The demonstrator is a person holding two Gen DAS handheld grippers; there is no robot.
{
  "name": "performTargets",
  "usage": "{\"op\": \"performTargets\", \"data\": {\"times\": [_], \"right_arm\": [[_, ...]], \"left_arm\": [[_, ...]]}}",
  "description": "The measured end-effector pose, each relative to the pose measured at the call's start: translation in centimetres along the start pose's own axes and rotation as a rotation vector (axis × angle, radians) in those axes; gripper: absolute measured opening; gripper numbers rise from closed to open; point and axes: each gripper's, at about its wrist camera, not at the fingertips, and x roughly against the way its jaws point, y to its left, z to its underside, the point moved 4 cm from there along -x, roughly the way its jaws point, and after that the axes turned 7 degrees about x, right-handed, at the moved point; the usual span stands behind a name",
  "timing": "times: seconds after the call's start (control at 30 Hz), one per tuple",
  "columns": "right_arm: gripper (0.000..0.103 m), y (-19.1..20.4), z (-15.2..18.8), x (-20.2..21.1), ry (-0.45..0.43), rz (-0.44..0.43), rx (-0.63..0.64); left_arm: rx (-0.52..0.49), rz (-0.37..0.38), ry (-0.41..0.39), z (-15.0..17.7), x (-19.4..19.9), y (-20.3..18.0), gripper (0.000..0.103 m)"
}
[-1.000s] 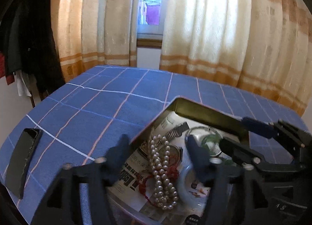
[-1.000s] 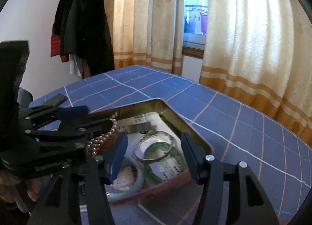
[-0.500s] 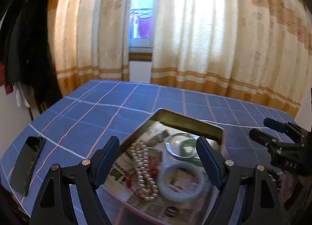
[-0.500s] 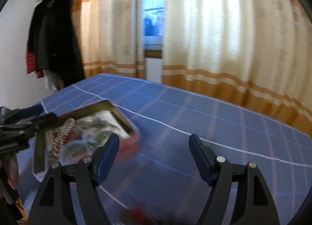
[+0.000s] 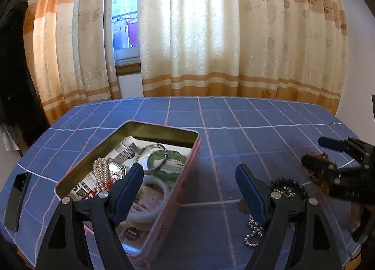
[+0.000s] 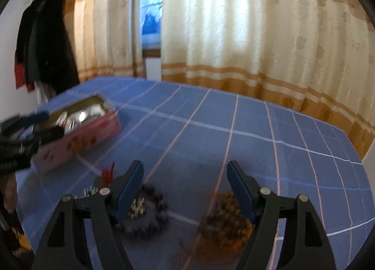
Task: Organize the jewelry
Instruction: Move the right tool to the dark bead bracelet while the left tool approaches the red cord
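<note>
Table: blue checked cloth [image 5: 234, 115], curtains [image 5: 211, 35] behind.
Left tongs [image 5: 189, 183]: apart, holding nothing, over the tin's near right edge.
Right tongs [image 6: 185, 188]: apart, holding nothing, right of the tin.
Loose jewelry: dark bead bracelet [image 6: 150, 218], brown bead heap [image 6: 225, 225], silver ball chain [image 5: 254, 230], all right of the tin.
Tin [image 5: 185, 176]: open; pearl strand [image 5: 102, 174], white bangle [image 5: 150, 190], green bangle [image 5: 161, 160] inside.
Phone [image 5: 17, 197]: left of the tin.

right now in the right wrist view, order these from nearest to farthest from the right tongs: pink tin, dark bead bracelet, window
1. Dark bead bracelet: on the cloth just below the right tongs, by the left finger.
2. Pink tin: farther off on the left of the table.
3. Window: beyond the table, between the curtains.
</note>
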Motion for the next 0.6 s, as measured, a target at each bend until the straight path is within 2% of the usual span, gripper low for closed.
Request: {"op": "performTargets", "data": {"times": [0.03,0.1,0.17,0.23,0.3,0.33,0.4,0.47,0.6], "right_arm": [[0.058,0.2,0.4,0.0,0.018,-0.015,0.01],[0.049,0.7,0.7,-0.4,0.051,-0.045,0.022],[0.047,1.2,1.1,-1.0,0.093,-0.053,0.047],[0.039,1.8,1.7,-1.7,0.142,-0.069,0.076],[0.038,2.1,2.3,-2.3,0.186,-0.069,0.096],[0.035,2.2,2.6,-2.7,0.213,-0.074,0.106],[0.032,2.3,2.6,-2.8,0.218,-0.083,0.104],[0.017,1.9,2.9,-3.2,0.243,-0.096,0.085],[0.016,1.9,3.1,-3.2,0.241,-0.122,0.073]], "left_arm": [[-0.001,-0.001,0.003,0.1,0.0,0.0,0.081],[0.003,-0.011,0.005,0.2,0.0,0.1,0.081],[0.014,-0.011,0.01,0.3,0.0,0.3,0.081],[0.016,-0.015,0.01,0.4,0.1,0.5,0.081],[0.017,-0.012,0.011,0.7,0.1,0.5,0.081],[0.016,-0.01,0.012,0.7,0.2,0.5,0.081],[0.017,-0.01,0.013,0.8,0.2,0.5,0.081],[0.019,-0.001,0.016,0.8,0.3,0.5,0.081],[0.018,0.005,0.018,0.9,0.3,0.4,0.081]]}}
